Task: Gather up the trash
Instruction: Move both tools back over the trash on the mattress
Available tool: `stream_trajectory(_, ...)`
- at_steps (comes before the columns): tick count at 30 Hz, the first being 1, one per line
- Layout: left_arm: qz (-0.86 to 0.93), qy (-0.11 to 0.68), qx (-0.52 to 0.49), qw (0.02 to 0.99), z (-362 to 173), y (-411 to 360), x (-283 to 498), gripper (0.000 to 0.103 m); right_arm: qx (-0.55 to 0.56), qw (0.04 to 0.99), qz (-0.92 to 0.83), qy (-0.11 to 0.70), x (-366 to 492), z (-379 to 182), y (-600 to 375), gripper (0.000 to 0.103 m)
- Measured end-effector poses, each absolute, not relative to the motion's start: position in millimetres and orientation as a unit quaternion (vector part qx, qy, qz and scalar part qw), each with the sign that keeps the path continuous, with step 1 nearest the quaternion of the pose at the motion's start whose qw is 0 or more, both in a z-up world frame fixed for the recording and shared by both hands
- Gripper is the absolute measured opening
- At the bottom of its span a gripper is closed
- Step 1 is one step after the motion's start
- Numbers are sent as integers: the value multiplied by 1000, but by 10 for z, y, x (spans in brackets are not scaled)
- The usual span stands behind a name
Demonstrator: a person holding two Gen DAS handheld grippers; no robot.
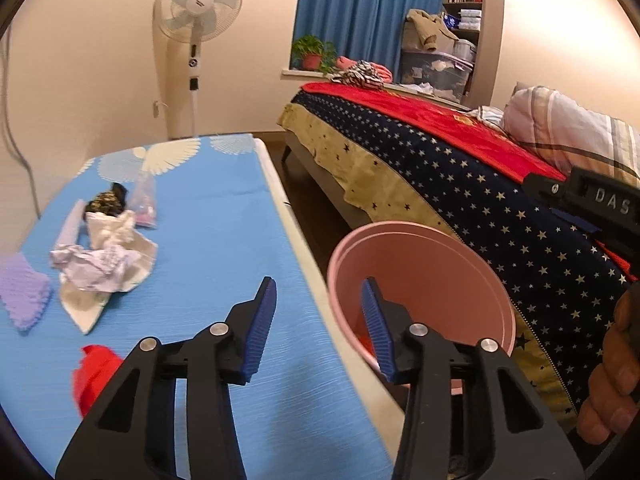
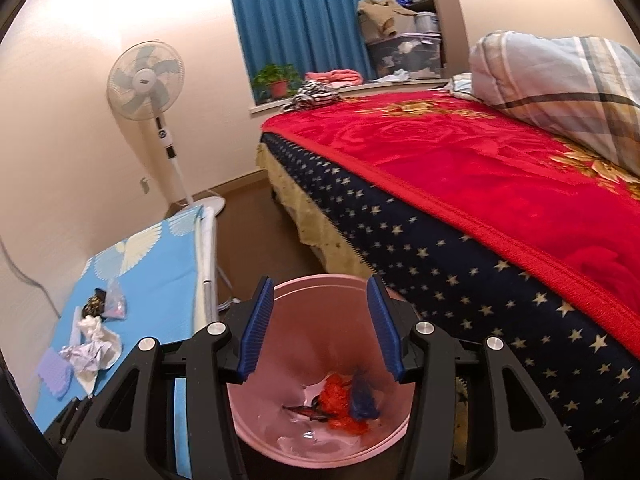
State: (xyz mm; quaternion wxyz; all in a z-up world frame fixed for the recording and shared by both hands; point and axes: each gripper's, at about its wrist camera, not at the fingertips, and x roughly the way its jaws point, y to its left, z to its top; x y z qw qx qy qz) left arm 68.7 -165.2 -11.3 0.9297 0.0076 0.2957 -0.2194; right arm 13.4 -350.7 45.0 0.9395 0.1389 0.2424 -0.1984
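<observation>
A pink bin [image 2: 320,340] stands on the floor between the table and the bed. It holds a red wrapper [image 2: 340,400], a dark blue scrap [image 2: 362,396] and other bits. My right gripper [image 2: 320,280] hangs open right over the bin's mouth, nothing between its fingers. My left gripper [image 1: 318,284] is open and empty above the table's right edge, beside the bin [image 1: 432,272]. On the blue tablecloth [image 1: 208,240] lie crumpled paper [image 1: 96,264], a red scrap [image 1: 94,372], a purple pad [image 1: 22,292], a dark wrapper [image 1: 108,200] and a clear bag [image 1: 144,204].
A bed [image 2: 460,280] with a star-patterned cover and red blanket runs along the right, close to the bin. A standing fan [image 1: 196,20] is by the far wall. A person's hand [image 1: 612,376] shows at the right edge. Brown floor [image 2: 256,232] lies between table and bed.
</observation>
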Motion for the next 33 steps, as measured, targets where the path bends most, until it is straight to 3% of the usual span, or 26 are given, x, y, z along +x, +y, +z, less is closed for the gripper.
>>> stream_trajectory(7, -187, 285, 3, 940, -41, -1313, 599, 43, 133, 944, -166, 251, 157, 406, -3285, 46)
stream_trajectory(13, -166, 283, -5, 945, -6, -1071, 557, 36, 128, 949, -133, 256, 205, 367, -3068, 40)
stream_trajectory(20, -147, 283, -19, 947, 1, -855, 549, 35, 118, 953, -100, 261, 270, 338, -2830, 31)
stream_trajectory(33, -92, 283, -43, 954, -32, -421, 568, 34, 105, 955, -47, 272, 435, 233, -2389, 31)
